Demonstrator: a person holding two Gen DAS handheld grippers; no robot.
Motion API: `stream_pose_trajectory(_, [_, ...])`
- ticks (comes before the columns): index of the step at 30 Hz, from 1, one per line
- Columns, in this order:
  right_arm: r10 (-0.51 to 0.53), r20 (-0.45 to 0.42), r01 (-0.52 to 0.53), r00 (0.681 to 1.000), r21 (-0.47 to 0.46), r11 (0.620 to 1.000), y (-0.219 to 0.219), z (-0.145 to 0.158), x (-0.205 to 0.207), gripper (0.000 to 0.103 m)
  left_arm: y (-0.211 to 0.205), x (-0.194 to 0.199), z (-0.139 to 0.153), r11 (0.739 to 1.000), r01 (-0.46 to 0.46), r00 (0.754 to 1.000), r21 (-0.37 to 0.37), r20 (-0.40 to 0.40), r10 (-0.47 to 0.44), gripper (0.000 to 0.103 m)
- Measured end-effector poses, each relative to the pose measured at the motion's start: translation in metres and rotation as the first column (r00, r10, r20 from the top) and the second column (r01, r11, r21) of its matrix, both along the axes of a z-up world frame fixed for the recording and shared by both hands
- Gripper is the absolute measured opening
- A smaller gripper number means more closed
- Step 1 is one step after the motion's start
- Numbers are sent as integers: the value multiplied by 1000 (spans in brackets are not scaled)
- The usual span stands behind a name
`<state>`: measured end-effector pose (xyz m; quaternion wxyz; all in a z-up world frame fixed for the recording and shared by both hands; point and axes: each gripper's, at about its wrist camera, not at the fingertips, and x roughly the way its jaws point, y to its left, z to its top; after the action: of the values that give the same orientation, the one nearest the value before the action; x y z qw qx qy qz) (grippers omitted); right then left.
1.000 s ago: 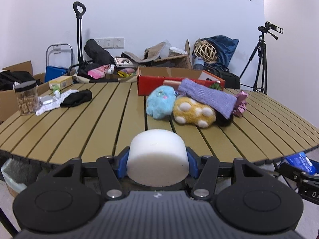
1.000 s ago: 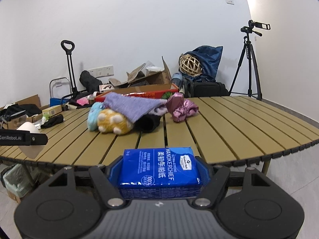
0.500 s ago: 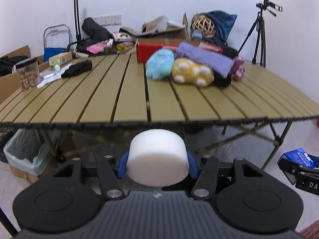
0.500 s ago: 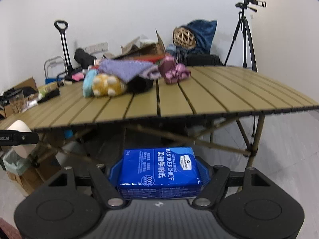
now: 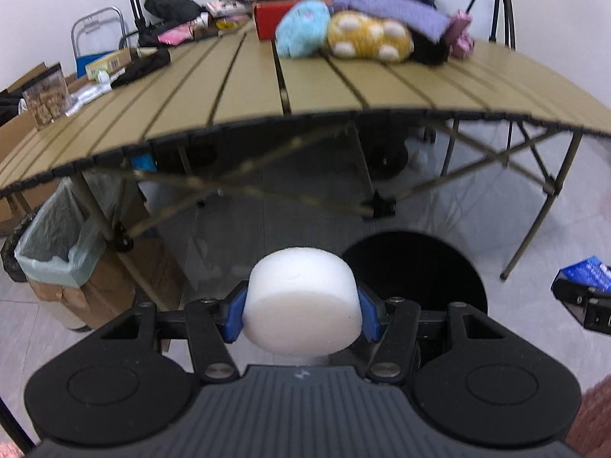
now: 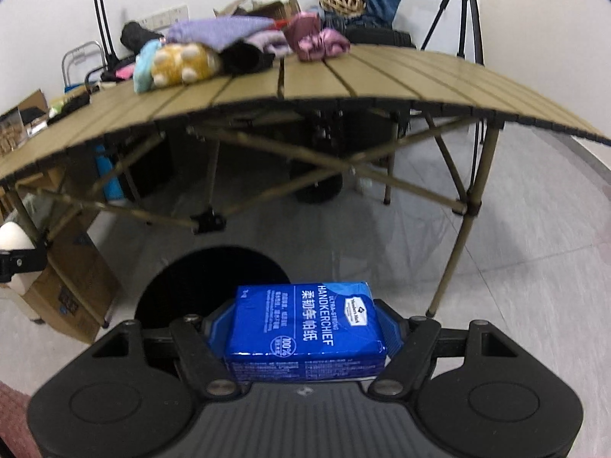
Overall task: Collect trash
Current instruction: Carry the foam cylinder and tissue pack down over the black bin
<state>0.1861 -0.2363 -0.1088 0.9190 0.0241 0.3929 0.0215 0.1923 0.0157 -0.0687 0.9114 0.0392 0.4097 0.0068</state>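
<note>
My left gripper is shut on a white foam cylinder. My right gripper is shut on a blue handkerchief tissue pack. Both are held low in front of the slatted table, near a round black bin opening on the floor, which also shows in the right wrist view. The right gripper with the blue pack shows at the right edge of the left wrist view. The left gripper with the foam shows at the left edge of the right wrist view.
Plush toys and cloths lie on the table's far side. A bin lined with a pale green bag and a cardboard box stand under the table's left end. Crossed table legs span the space beneath. A tripod stands behind.
Both grippers have dropped from tabletop height to below the table edge and tilted down. The black bin opening has come into view. Both keep their loads.
</note>
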Motion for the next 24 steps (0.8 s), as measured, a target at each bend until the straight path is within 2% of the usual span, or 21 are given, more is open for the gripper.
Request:
stream_pose_trajectory(10, [-17, -84, 15, 996, -24, 1000, -4, -19, 10, 73, -2, 8, -33, 999, 3, 988, 35, -157, 2, 58])
stream_pose_trajectory(17, [-31, -127, 25, 991, -41, 999, -5, -32, 18, 73, 1, 21, -59, 999, -17, 958, 36, -285, 27, 58])
stream_pose_trajectory(24, [-33, -147, 26, 989, -51, 998, -5, -38, 26, 73, 6, 32, -78, 998, -48, 929, 49, -365, 63, 58])
